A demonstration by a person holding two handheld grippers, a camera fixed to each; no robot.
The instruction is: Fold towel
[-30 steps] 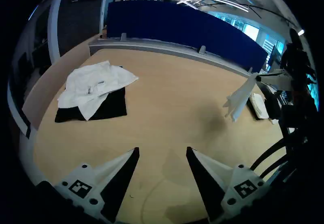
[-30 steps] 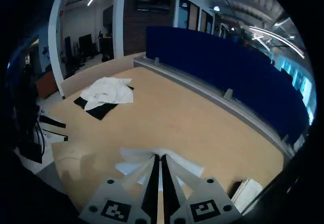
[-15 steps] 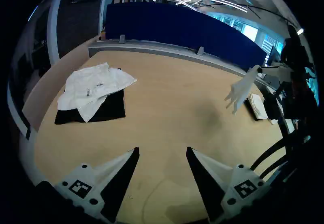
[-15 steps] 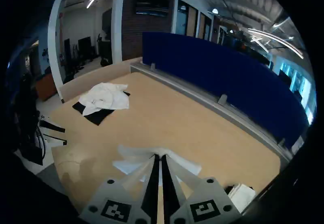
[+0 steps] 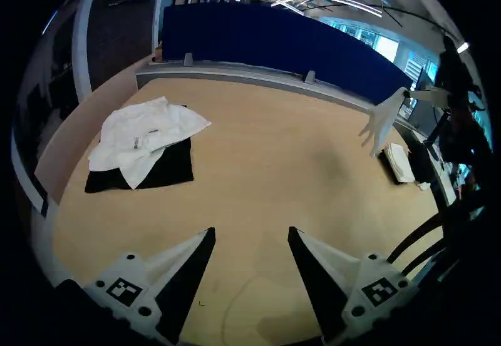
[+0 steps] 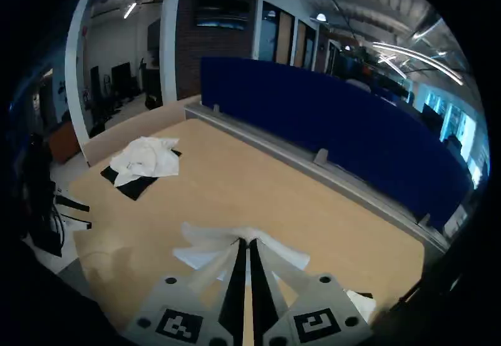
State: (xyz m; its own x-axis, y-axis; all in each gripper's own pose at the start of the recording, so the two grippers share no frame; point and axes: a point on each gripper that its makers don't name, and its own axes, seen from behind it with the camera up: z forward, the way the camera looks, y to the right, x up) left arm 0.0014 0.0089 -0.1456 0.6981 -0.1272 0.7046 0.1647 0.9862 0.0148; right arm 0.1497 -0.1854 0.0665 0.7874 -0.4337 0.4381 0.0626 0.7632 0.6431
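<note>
Right gripper view: your right gripper (image 6: 247,241) has its jaws clenched on a white towel (image 6: 283,256), which fans out in pleats on both sides of the tips. Tabletop (image 6: 250,183) lies below it.

Left gripper view: the same towel (image 5: 381,124) hangs in the air at 2 o'clock, bunched and clear of the wood. Your left gripper (image 5: 250,229) sits low at 6 o'clock, jaws released, nothing between them, well apart from the towel.

Risks, as I judge them:
- One pinch carries the whole cloth; a quick swing could pull it free.
- Set down bunched, it would give a crooked fold. A free corner needs the left jaws first.
- A folded stack (image 5: 398,161) lies near the tabletop edge at 3 o'clock, close under the hanging cloth; a low pass could drag it off.

Writing: a small tag (image 5: 144,137) shows on the crumpled white pile (image 5: 147,130) lying over a black cloth (image 5: 166,167) at 10 o'clock, too small to read. Finger markers (image 5: 123,290) are patterned squares, no words.
</note>
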